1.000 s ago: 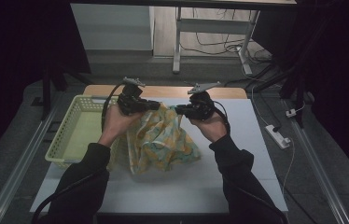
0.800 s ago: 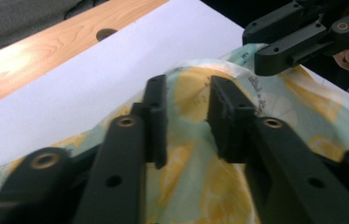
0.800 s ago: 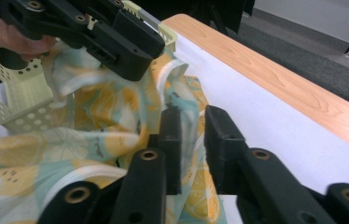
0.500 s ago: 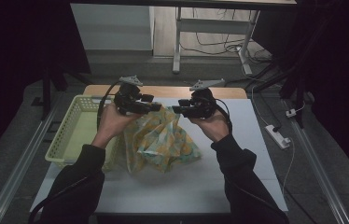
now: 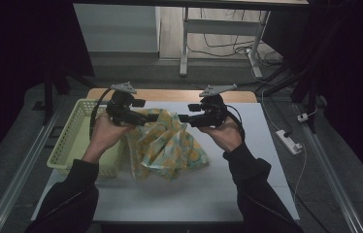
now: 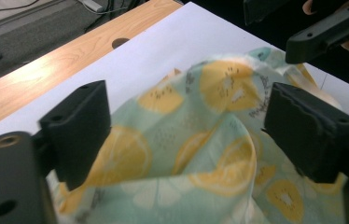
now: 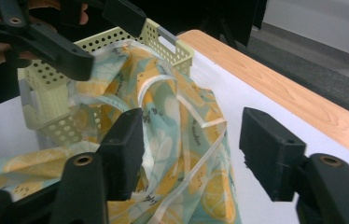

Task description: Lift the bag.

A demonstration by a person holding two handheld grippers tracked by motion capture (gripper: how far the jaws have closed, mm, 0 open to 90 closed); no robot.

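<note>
- Cloth [image 5: 167, 145], mint green with a lemon-slice print and a pale ribbon trim, lies bunched on the white desk [image 5: 247, 194] just right of the yellow perforated basket [image 5: 73, 141]; its left edge touches the basket's right wall.
- Basket sits at the left edge of the desk, toward the far side. From the high view, nothing can be made out inside it.
- Left claw [image 5: 143, 118]: jaws apart, having just been opening. In the left gripper view the cloth [image 6: 200, 154] rises between the pads, but they do not press on it.
- Right claw [image 5: 183, 118]: jaws apart, likewise just been opening. In the right gripper view cloth folds [image 7: 172, 140] lie between and below the jaws, unclamped; the inner pad may brush a fold, cannot tell.
- Both claws hover over the far top of the heap, tips facing each other, near but apart.
- Judgement on progress: cloth looks released onto the desk, crumpled, not flat or folded, not in the basket. If the work is stowing or folding it, a fresh grip and most of the work remain.
</note>
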